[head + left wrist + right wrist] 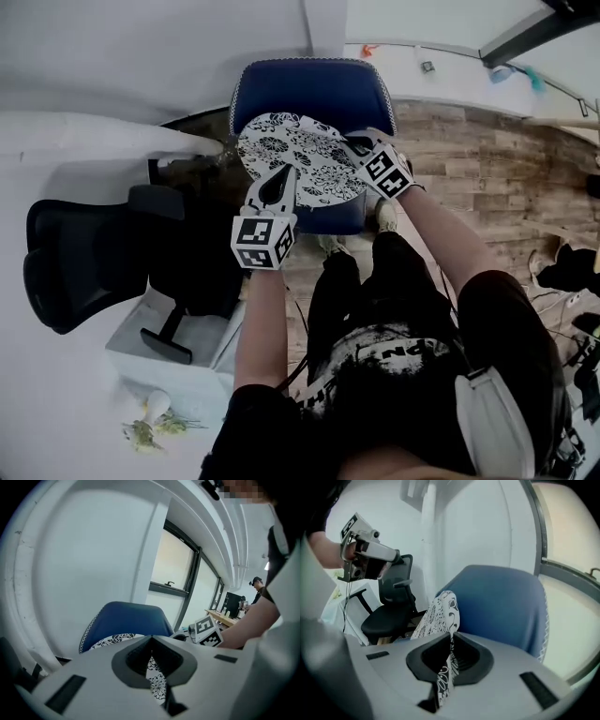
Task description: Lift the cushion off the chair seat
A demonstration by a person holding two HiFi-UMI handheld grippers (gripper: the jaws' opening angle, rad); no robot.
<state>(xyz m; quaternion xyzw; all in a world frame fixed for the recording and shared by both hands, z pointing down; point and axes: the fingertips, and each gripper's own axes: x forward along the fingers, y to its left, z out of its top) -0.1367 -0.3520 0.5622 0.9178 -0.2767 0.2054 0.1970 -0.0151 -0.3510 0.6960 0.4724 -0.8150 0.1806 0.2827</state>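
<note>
Soft, even light fills the room. The brightest part is the window point(174, 559), whose pane is washed out to a pale glow, while the white wall point(141, 56) shows almost no shadows. All three views are bent by a wide lens, most strongly at the edges, and the two gripper views have black corners. The patterned cushion point(443, 616) is clear farther away but becomes blurred close to the lens.

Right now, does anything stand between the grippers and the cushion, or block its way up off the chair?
Nothing visible does. The left gripper and the right gripper are each shut on the cushion at its edge, and the space above the chair looks free.
</note>
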